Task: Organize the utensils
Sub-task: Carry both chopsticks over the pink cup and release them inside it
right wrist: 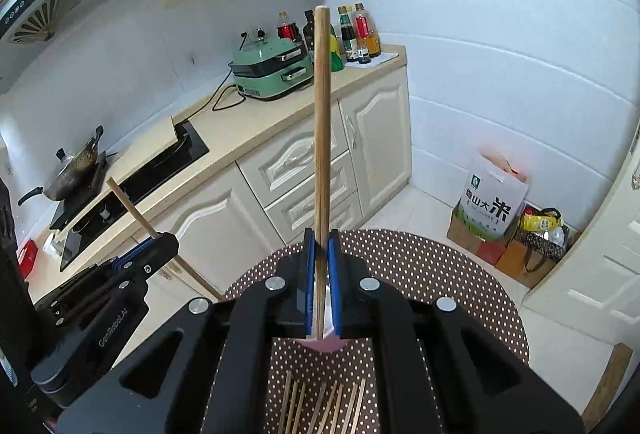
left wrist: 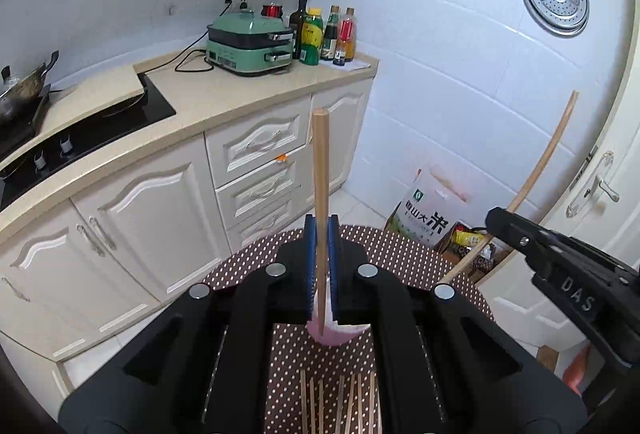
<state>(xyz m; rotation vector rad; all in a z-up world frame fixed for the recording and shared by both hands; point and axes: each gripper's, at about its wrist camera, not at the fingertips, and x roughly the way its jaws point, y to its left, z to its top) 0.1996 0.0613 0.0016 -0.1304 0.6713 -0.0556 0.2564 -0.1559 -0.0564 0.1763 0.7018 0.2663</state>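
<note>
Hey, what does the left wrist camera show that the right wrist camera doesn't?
Only the left wrist view shows the door handle and the right gripper gripping its chopstick. Only the right wrist view shows the range hood and the left gripper gripping its own chopstick. Both show the green cooker, the rice bag, the dotted table, the pink cup and loose chopsticks.

Loose chopsticks point(left wrist: 340, 406) on the table point(left wrist: 400, 254), cup point(left wrist: 336, 334) just beyond them, counter point(left wrist: 224, 106) behind.
</note>
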